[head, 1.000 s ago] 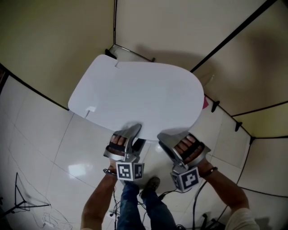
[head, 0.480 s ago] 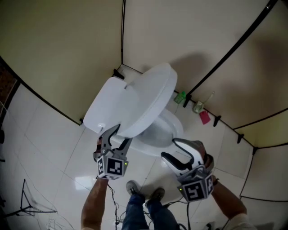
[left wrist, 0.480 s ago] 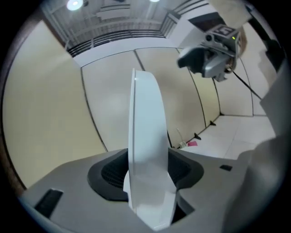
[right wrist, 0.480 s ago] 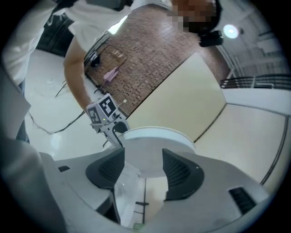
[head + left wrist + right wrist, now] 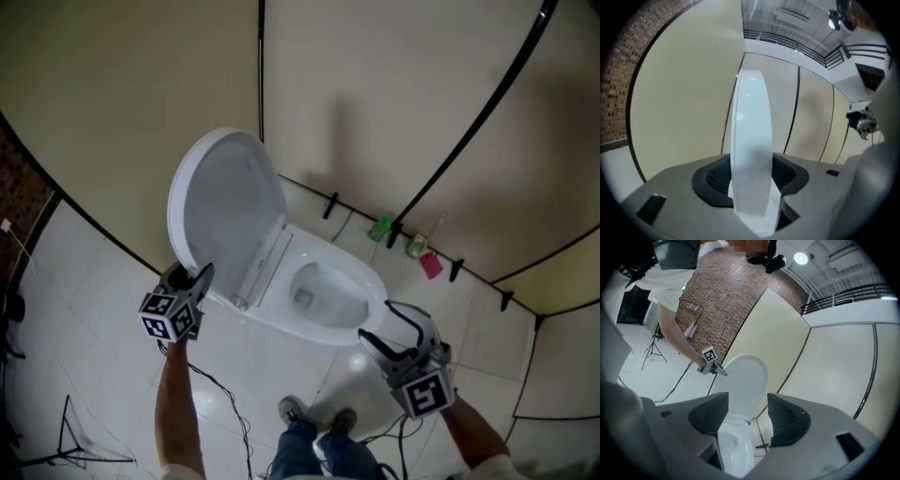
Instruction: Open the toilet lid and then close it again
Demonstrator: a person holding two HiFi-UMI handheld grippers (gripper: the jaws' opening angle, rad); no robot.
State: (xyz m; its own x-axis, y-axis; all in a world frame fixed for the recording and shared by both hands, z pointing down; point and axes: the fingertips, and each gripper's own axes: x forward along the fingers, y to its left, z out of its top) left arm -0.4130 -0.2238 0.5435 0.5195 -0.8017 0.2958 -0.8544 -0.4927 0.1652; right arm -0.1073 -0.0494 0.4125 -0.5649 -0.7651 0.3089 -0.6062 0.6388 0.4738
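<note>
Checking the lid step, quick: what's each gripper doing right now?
Left gripper: jaws just closing, gripping the toilet lid rim.
Right gripper: jaws just opened, empty.

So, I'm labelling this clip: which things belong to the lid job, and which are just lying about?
Job: toilet lid, raised; toilet bowl; left tongs, jaws just closing, on the lid's rim.
Lying about: green bottle, pink item, floor cables, tripod.

The toilet lid [image 5: 225, 206] is smooth, glossy white plastic; the bowl [image 5: 361, 281] shines like glazed ceramic. The floor tiles [image 5: 94, 281] gleam, the brick wall [image 5: 616, 93] looks rough, beige panels [image 5: 122, 75] matt.
</note>
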